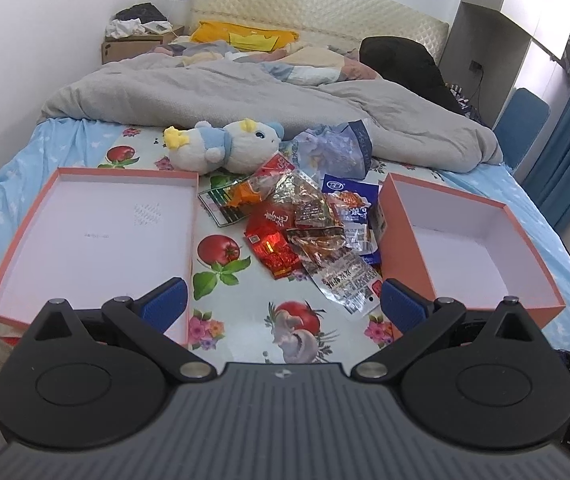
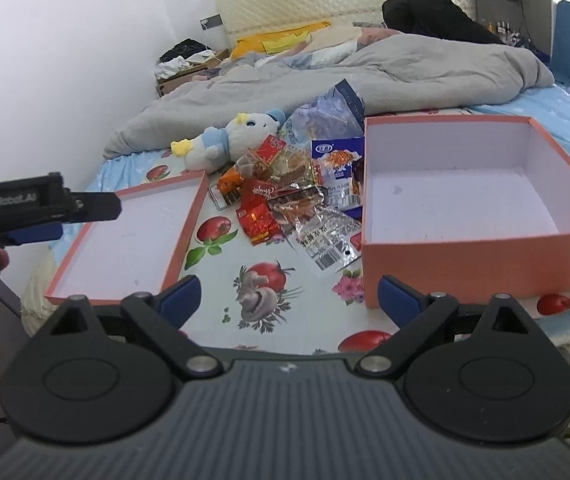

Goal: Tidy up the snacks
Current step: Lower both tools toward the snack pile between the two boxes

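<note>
Crinkly foil snack packets (image 1: 309, 232) heaped between square cardboard boxes (image 1: 481, 240) (salmon-walled)

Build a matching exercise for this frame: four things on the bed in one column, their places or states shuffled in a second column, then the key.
Things
1. deep orange box
2. shallow orange lid
3. plush toy
4. snack packets

Places or states
A. piled between the two orange containers
B. lying on its side behind the pile, by the grey duvet
C. empty, on the left side
D. empty, on the right side, tall walls

Pairs: 1-D, 2-C, 3-B, 4-A
</note>
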Tool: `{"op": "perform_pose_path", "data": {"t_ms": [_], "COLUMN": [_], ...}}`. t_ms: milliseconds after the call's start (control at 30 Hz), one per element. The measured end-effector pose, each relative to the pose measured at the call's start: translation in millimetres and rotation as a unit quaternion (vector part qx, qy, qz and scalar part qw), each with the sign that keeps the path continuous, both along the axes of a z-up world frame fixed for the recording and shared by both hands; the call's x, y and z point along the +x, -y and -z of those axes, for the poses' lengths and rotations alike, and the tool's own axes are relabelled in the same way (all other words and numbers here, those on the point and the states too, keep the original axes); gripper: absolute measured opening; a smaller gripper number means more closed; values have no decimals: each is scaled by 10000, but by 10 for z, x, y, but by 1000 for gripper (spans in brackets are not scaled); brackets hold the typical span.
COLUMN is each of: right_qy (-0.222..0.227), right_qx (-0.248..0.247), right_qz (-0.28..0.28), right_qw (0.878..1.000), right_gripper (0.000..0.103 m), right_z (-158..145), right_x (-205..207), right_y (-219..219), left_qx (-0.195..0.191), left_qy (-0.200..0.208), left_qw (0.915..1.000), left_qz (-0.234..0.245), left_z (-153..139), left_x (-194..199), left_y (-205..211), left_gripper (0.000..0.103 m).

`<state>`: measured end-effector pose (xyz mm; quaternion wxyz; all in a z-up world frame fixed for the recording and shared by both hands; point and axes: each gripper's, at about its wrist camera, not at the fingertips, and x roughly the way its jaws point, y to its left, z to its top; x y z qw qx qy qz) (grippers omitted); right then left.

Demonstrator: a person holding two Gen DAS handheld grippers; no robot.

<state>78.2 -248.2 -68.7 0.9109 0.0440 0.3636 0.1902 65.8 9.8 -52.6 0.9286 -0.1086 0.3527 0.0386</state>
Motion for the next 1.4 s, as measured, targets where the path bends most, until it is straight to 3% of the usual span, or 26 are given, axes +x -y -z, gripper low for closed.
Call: {"op": "perform_pose_path", "data": {"t_ms": [100, 300, 467, 633, 867, 1400], "right_qy": [18, 336, 348, 341, 391, 549], "right_qx": [72, -284, -345, -386, -506, -570], "right_qz": [-155, -197, -274, -383, -574, -727], "right_qw": [9999, 9988, 9984, 9979, 9963, 9942], "right_gripper": [94, 94, 94, 94, 94, 94], "right_z": [-8, -5, 2, 38, 152, 357], "right_x": [49, 163, 299, 406, 523, 930], "right_y": [-38, -201, -297, -374, -503, -667], "left_qx": [-42, -82, -237, -137, -199, -318], "left_qy": [-20, -219, -269, -380, -739, -1019], "left_qw": [10000, 9997, 9993, 9992, 9970, 9942], "left_qz": [-60, -31, -49, 15, 88, 84], "left_z": [64, 189, 198, 188, 344, 658], "left_x": [105, 311, 475, 641, 900, 1499], "left_y": [-32, -95, -213, -273, -281, -476], "left_gripper": [103, 103, 103, 103, 103, 103]}}
